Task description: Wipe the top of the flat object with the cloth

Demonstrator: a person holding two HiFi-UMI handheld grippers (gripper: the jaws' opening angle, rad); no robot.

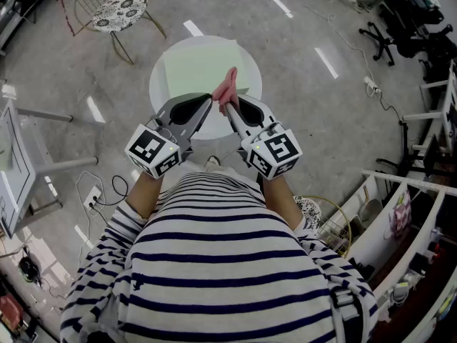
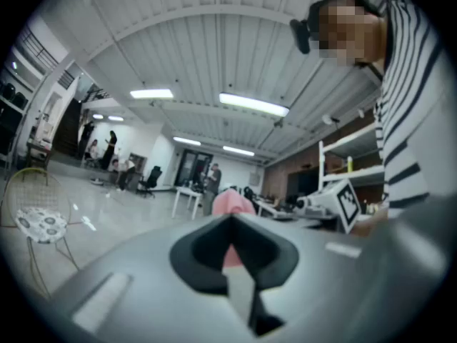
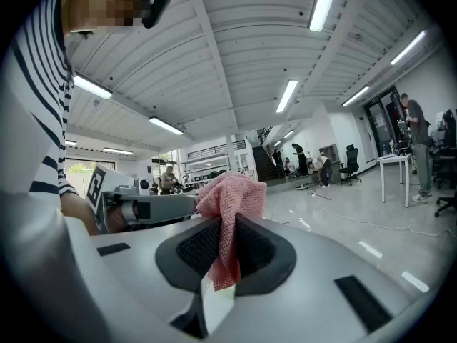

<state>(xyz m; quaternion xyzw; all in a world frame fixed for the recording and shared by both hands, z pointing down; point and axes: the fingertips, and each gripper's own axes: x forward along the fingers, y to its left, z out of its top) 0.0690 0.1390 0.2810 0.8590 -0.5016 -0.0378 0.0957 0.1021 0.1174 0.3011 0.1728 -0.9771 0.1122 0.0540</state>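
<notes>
While left gripper (image 1: 208,100) is closed (empty), right gripper (image 1: 228,106) pinches cloth (image 1: 230,84).

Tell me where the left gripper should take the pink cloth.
Probably the free bunched end of the pink cloth, which sticks out past the right gripper that is shut on the rest. Bring the left gripper, now shut, in from its own side, opened first.

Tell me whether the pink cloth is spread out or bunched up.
Bunched: the cloth sticks up crumpled from the shut right tongs.
</notes>
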